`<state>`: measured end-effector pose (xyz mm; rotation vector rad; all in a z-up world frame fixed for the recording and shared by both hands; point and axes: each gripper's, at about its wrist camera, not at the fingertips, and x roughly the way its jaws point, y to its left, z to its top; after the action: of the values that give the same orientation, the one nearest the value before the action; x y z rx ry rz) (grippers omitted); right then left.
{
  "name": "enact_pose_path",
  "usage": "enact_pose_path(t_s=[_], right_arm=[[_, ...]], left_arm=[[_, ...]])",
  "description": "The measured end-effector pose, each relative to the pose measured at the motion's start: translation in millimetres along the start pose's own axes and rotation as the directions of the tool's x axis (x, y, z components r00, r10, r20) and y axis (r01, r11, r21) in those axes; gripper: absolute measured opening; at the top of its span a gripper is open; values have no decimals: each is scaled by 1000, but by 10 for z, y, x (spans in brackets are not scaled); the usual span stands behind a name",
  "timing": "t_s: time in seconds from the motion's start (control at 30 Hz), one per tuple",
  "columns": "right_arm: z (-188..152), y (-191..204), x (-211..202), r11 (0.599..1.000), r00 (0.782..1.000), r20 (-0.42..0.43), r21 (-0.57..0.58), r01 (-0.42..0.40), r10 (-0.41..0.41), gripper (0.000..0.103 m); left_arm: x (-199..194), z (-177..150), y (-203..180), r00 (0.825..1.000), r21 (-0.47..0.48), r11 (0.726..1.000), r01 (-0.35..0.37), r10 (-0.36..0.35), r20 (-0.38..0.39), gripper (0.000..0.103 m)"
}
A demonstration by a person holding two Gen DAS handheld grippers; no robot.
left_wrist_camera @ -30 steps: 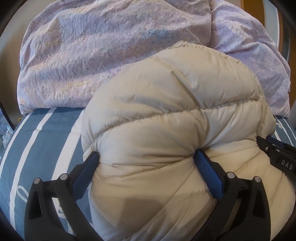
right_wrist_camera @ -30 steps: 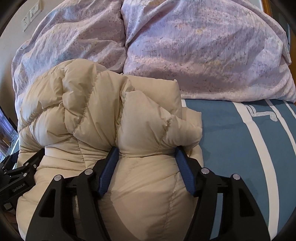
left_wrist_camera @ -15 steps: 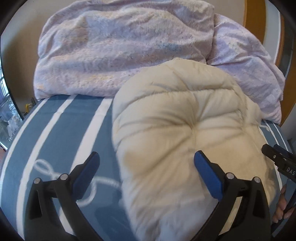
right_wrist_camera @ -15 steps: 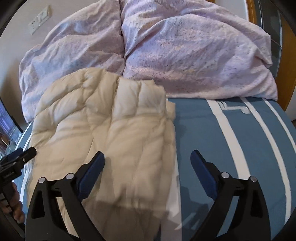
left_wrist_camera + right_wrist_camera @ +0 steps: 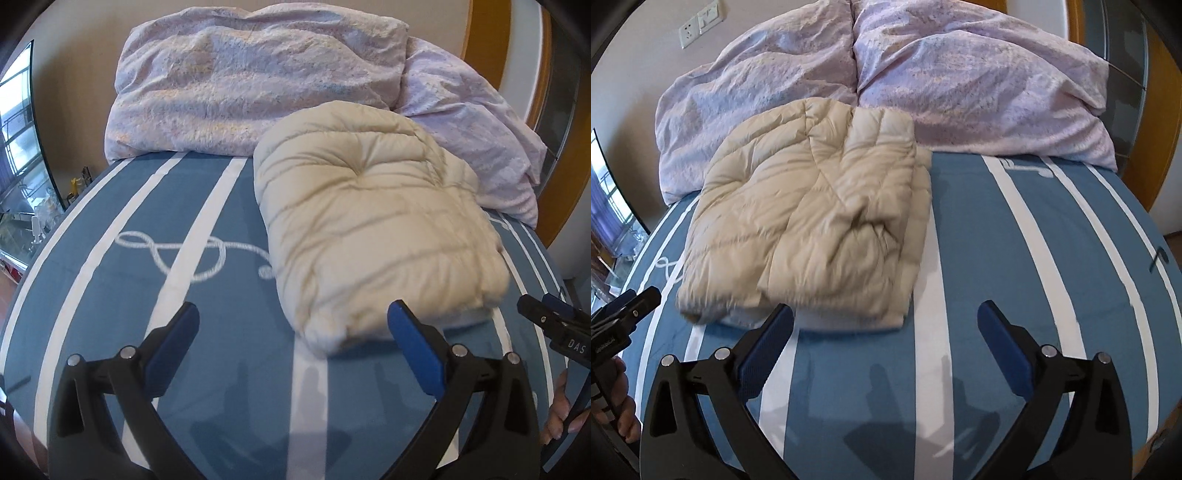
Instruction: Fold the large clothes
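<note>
On a blue bed cover with white stripes [image 5: 229, 221], before crumpled lilac bedding [image 5: 960, 74], a folded cream quilted down jacket [image 5: 369, 221] is laid. It is judged light, puffy and slippery, best taken at its thick folded edges. Both the left gripper [image 5: 293, 332] and the right gripper [image 5: 886, 332] have fingers spread wide with nothing between them, the right's still opening.

Black triangular-frame left gripper [image 5: 293, 325] and right gripper [image 5: 885, 321], blue ribbed fingers [image 5: 768, 350], silver screws

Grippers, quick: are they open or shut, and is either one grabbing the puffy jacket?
Left gripper: open, holding nothing; the cream jacket lies free on the bed.
Right gripper: jaws opening wide, nothing between them.
</note>
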<state>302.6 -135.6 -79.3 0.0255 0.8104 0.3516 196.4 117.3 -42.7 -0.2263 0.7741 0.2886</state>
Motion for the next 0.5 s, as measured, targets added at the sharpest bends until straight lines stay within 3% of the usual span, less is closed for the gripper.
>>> enact_pose_path(t_s=[0.5], right_arm=[[-527, 4, -296, 1000, 999, -54, 1, 9, -8, 101]], left_arm=[[-368, -518, -92, 999, 8, 999, 34, -34, -24, 101]])
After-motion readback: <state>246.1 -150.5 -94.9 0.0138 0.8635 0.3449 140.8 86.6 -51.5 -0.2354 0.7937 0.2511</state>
